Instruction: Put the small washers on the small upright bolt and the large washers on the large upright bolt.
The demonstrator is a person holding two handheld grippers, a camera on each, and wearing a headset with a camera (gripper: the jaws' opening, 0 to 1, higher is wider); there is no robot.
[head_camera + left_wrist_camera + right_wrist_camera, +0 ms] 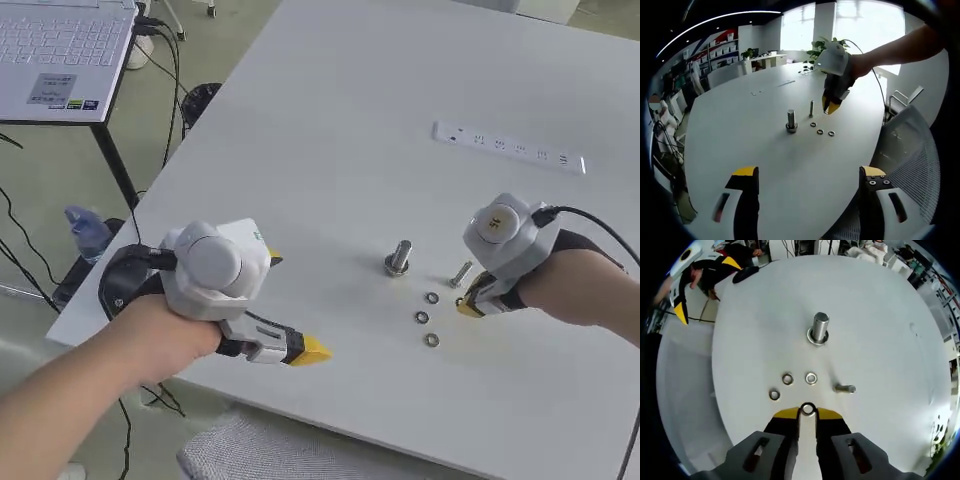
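The right hand-held gripper [808, 414] is drawn narrow on a small washer [809, 404], pinched at its yellow tips on the person's side of the large upright bolt [819, 327]. Three loose washers [787, 378] lie flat on the desk [880, 315] between that bolt and the gripper, and the small bolt [845, 388] is just beside them. The left hand-held gripper [808, 172] is spread wide and holds nothing, well apart from the large bolt. The washers look like thin, stiff, light steel rings, slick and lying flat, so a pinch across the outer rim seems the surest hold. The stickers on the laptop [60, 50] are too small to read.
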